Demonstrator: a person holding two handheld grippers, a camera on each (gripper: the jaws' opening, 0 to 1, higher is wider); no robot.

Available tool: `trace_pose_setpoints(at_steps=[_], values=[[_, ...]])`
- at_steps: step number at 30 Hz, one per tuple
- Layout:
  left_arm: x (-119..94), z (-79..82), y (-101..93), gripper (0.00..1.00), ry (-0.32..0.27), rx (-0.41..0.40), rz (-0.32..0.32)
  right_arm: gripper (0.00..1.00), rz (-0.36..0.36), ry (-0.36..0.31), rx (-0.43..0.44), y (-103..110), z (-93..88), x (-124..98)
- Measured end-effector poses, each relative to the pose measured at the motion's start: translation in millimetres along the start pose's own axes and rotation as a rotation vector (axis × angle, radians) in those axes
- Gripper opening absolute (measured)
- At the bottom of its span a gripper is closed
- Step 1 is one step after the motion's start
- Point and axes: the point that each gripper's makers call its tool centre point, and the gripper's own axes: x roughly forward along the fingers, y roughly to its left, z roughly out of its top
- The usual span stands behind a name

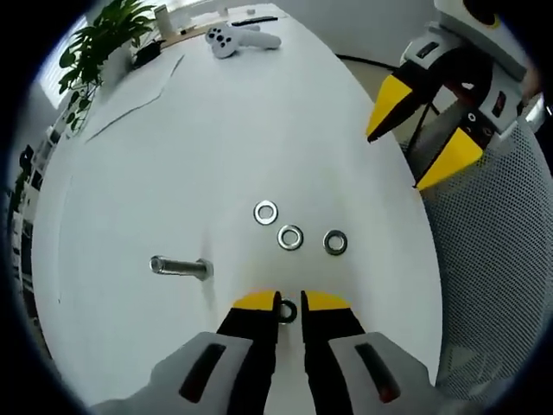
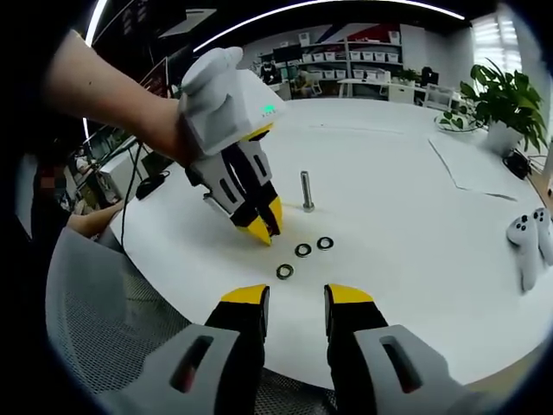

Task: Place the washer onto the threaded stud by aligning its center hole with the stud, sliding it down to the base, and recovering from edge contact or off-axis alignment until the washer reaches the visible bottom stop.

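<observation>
A steel threaded stud (image 2: 307,190) stands upright on the white table (image 2: 406,199); in the left gripper view the stud (image 1: 181,266) lies to the left of my jaws. My left gripper (image 1: 290,303) is shut on a small dark washer (image 1: 286,313), held low over the table. Three more washers (image 1: 290,237) lie in a loose row just ahead of it. In the right gripper view a gloved hand holds the left gripper (image 2: 263,226) beside those washers (image 2: 302,250), short of the stud. My right gripper (image 2: 298,298) is open with nothing in it, back near the table edge; it also appears as the right gripper (image 1: 415,138).
A white game controller (image 1: 232,39) (image 2: 527,238) lies on the table, with a potted plant (image 1: 104,39) (image 2: 501,99) and a paper sheet (image 2: 484,169) nearby. A grey mesh chair (image 1: 492,259) (image 2: 95,303) stands at the table edge. Shelves line the far wall.
</observation>
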Motion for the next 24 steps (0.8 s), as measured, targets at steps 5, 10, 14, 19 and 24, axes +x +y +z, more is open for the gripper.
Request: trace_pose_setpoints(at_steps=[5, 10, 14, 19, 24], values=[[-3.5, -11.8, 3.2, 0.13, 0.018, 0.013, 0.016, 0.29, -0.001, -0.006, 0.001, -0.4, 1.0, -0.3], [-4.2, -15.1, 3.8, 0.15, 0.018, 0.005, 0.014, 0.29, -0.002, -0.005, 0.001, -0.4, 0.9, -0.1], [-4.3, -13.6, 2.9, 0.15, 0.029, 0.010, 0.016, 0.29, -0.001, -0.002, -0.002, -0.1, 0.7, 0.1], [-3.3, -12.0, 4.9, 0.13, 0.038, 0.024, 0.029, 0.29, -0.003, -0.002, 0.000, -0.5, 0.5, -0.1], [-2.3, -11.3, 4.8, 0.13, 0.069, 0.046, 0.035, 0.29, -0.006, -0.003, 0.001, -0.6, 0.6, -0.4]])
